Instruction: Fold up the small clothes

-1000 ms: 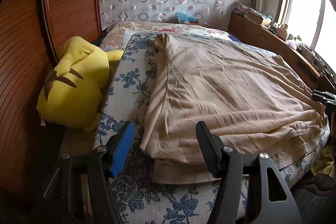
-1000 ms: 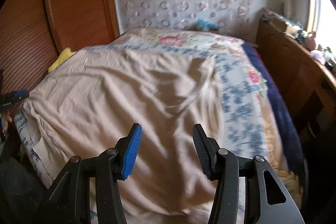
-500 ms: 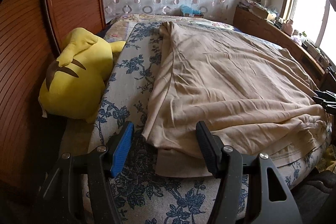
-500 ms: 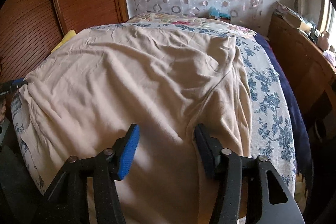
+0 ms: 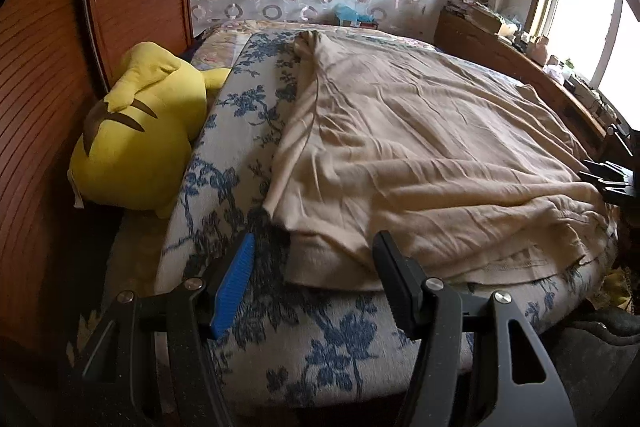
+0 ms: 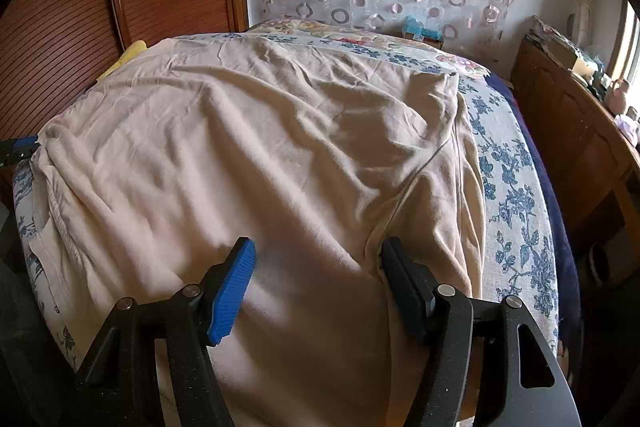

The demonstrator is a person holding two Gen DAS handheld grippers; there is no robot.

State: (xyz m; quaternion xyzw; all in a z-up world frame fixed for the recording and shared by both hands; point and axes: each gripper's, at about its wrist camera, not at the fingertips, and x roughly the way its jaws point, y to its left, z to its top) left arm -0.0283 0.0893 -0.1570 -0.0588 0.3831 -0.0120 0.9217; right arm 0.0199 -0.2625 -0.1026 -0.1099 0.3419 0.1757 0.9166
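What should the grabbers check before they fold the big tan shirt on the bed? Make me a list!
1. Tan garment spread on bed: ok, though wrinkled.
2. Left gripper open at the near hem corner: ok.
3. Right gripper jaws opening, cloth under them, not pinched: ok.
4. Yellow plush toy apart from the cloth: ok.
5. Far edge lying flat: not ok, bunched.
6. Layers lined up underneath: cannot tell.

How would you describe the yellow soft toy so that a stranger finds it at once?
Start at the bed with the blue floral cover and go to its side along the ribbed wooden wall. The yellow plush toy lies there. It is the only bright yellow thing, with dark brown stripes, unlike the beige garment.
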